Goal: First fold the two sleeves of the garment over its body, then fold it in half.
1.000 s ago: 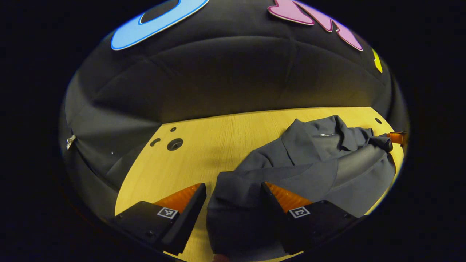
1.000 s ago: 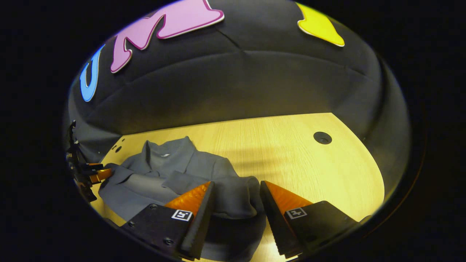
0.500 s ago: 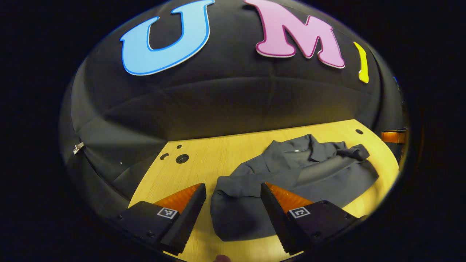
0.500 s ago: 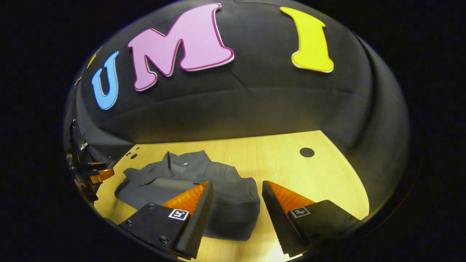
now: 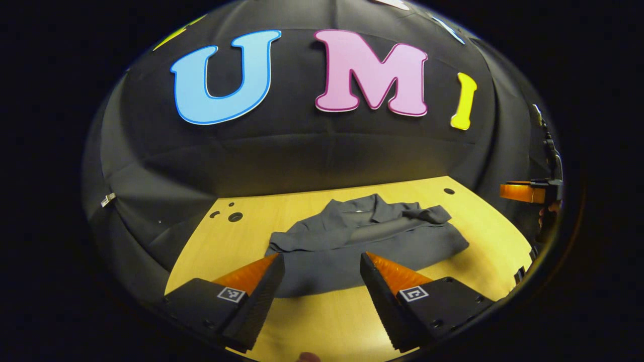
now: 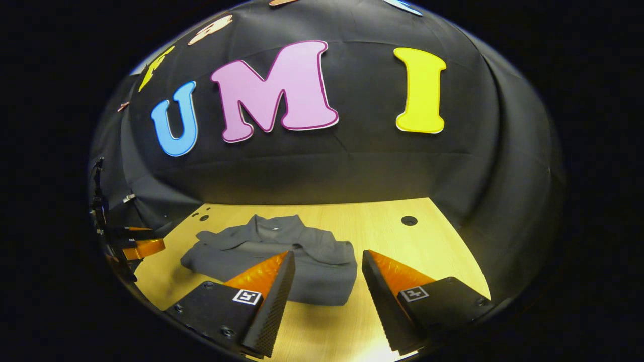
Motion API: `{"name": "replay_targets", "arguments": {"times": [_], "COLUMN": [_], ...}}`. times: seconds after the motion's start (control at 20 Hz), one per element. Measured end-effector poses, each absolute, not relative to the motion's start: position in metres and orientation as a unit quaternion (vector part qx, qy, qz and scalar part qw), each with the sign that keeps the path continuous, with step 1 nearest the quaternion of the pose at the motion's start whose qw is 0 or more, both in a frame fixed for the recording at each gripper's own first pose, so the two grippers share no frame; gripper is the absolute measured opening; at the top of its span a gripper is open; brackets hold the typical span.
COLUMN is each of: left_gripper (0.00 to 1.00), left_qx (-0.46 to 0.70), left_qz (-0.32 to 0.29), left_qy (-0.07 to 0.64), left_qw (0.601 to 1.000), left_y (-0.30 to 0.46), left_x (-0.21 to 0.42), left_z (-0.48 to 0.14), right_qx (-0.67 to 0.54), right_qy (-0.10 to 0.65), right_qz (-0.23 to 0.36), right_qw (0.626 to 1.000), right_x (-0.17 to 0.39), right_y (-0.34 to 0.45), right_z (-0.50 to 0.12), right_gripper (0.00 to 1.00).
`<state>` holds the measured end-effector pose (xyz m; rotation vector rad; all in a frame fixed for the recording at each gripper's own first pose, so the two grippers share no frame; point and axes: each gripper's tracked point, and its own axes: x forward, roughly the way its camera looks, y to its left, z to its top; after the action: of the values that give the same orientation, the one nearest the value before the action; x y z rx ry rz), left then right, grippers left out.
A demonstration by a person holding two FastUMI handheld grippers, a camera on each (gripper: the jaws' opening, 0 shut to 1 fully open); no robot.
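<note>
A dark grey collared garment (image 5: 352, 241) lies folded into a compact bundle on the wooden table (image 5: 312, 322), collar toward the far wall and both sleeves over its body. In the right gripper view the same garment (image 6: 297, 256) rests left of centre. My left gripper (image 5: 322, 281) hangs open above the table, in front of the garment's near edge, with nothing between its fingers. My right gripper (image 6: 324, 281) is likewise open and empty, drawn back from the garment's right end. Each gripper shows at the edge of the other's view: the right gripper (image 5: 528, 192), the left gripper (image 6: 136, 245).
The table has round holes at its far left (image 5: 235, 217) and far right (image 6: 408, 220). Black cloth walls close off the back and sides. Bare wood stretches between the garment and the near table edge.
Both grippers let go of the garment and pulled back and up from it. The garment now lies farther off, folded and still on the table.
</note>
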<state>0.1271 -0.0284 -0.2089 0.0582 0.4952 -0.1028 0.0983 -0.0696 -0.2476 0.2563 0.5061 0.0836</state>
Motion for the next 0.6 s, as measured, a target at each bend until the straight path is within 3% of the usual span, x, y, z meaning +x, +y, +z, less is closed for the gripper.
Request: {"name": "replay_targets", "arguments": {"times": [0.3,0.6], "left_gripper": [0.95,0.95], "left_qx": [0.009,-0.007], "left_qz": [-0.041,0.021], "left_qy": [0.247,0.265], "left_qw": [0.968,0.964], "left_y": [-0.042,-0.042], "left_x": [0.081,0.040], "left_z": [-0.199,-0.205], "right_qx": [0.143,0.141], "right_qy": [0.247,0.263], "right_qz": [0.040,0.067], "right_qw": [0.958,0.952], "right_x": [0.060,0.043], "right_y": [-0.079,-0.090], "right_z": [-0.242,-0.258], "right_gripper": [0.84,0.84]}}
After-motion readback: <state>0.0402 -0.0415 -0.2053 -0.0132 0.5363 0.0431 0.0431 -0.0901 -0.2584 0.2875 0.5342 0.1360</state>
